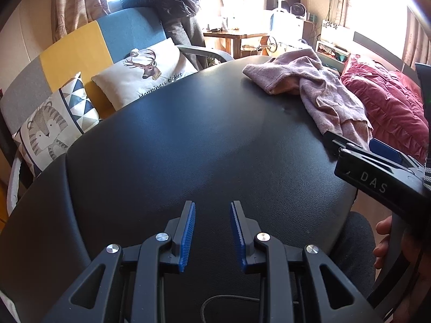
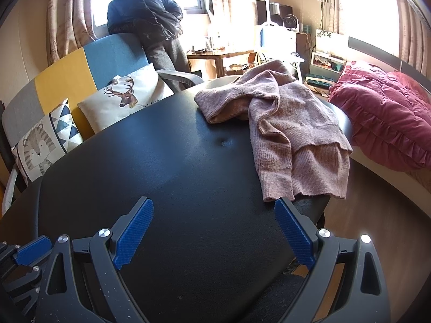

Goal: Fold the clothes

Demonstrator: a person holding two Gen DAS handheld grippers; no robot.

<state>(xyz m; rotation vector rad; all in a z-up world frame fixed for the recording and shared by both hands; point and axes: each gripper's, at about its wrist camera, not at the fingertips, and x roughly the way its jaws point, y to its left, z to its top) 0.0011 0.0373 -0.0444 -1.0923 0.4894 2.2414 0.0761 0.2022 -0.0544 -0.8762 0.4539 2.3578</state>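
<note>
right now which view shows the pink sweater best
The right wrist view: the pink sweater lies crumpled, nearly whole, its hem over the black table's edge. The left wrist view shows it smaller, far right, partly hidden behind the right gripper.

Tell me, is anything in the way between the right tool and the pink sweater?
No. Only bare black table lies between the open right tool and the crumpled pink sweater, whose hem hangs over the table's edge.

Left gripper (image 1: 212, 210) narrowly parted, right gripper (image 2: 214, 204) wide.
</note>
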